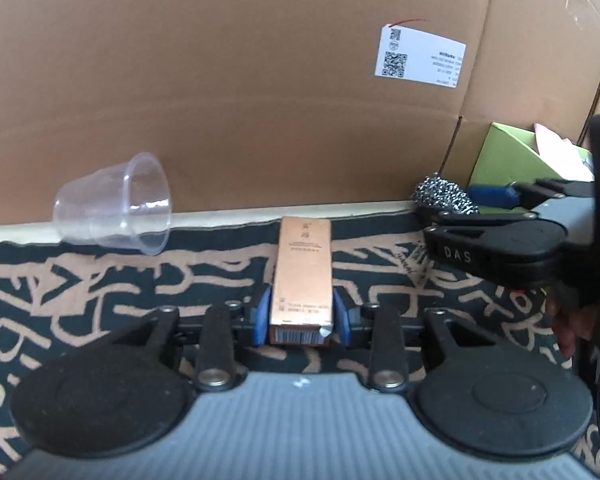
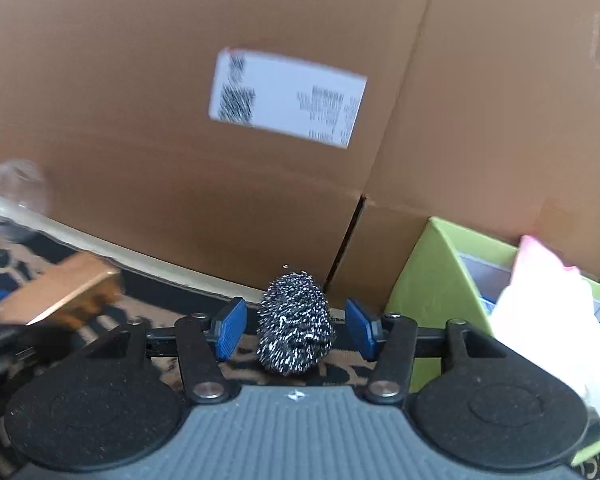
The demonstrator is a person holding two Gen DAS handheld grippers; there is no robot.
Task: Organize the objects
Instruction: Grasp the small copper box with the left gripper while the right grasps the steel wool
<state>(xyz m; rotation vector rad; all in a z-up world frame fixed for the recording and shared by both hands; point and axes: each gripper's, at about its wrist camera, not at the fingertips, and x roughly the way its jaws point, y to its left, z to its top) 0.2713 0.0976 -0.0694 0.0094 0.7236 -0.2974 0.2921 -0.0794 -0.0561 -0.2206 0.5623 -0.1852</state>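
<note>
We have our left gripper (image 1: pixel 301 316) closed onto a slim copper-coloured carton (image 1: pixel 303 276) that lies flat on the patterned black-and-tan cloth (image 1: pixel 99 292) covering the bench, its long side running away from us; both blue pads (image 1: pixel 263 314) press its near end from left and right. To the far left, a clear plastic cup (image 1: pixel 115 204) lies on its side at the cloth's far edge, against the tall cardboard wall (image 1: pixel 219 80) that carries a white shipping label (image 1: pixel 418 56). Our right gripper (image 2: pixel 295 326) stands partly open around a steel wool scourer (image 2: pixel 295 326), which sits between the blue pads (image 2: pixel 229 328) with a clear gap on each side, so nothing is held there. In the left wrist view that scourer lies at the far right of the cloth, near the wall. Just right of it stands a green box (image 2: pixel 432 276), open at the top, with pink and white items (image 2: pixel 540 300) sticking out.
</note>
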